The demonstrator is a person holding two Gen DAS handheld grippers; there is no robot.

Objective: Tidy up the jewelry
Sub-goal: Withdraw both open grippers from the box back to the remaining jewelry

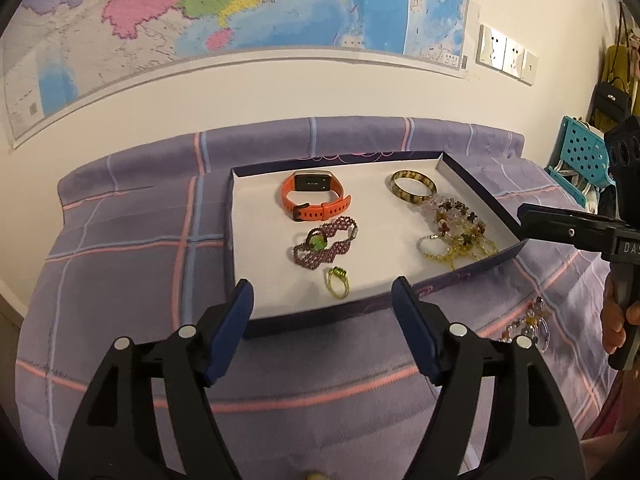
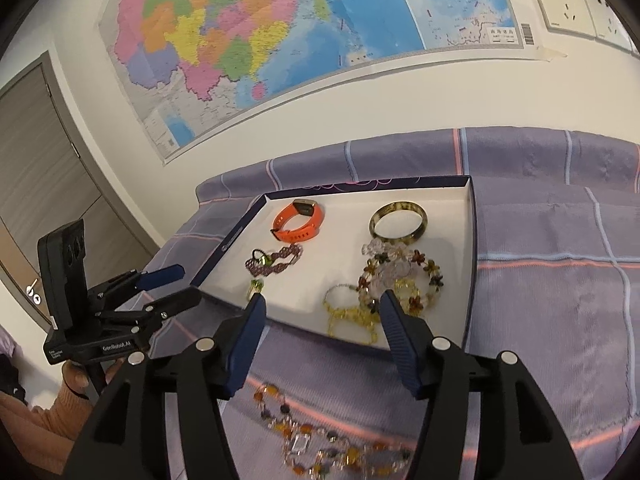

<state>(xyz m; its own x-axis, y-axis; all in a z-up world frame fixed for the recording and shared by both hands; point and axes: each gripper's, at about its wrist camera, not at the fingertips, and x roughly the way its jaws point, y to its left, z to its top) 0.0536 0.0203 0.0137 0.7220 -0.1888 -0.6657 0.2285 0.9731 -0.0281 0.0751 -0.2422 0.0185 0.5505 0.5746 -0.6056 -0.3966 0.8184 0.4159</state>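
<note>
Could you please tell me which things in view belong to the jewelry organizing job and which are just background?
Part of the job:
- tray
- orange watch
- amber bangle
- purple beaded bracelet
- green ring
- tangled bead bracelets
- gemstone necklace, still on the bedspread

Just background:
- wall map
- wall sockets
- door
- teal basket

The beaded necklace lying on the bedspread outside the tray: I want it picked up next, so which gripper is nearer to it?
Right. The right gripper hangs open just above the necklace; the left gripper sits further left, facing the tray.
</note>
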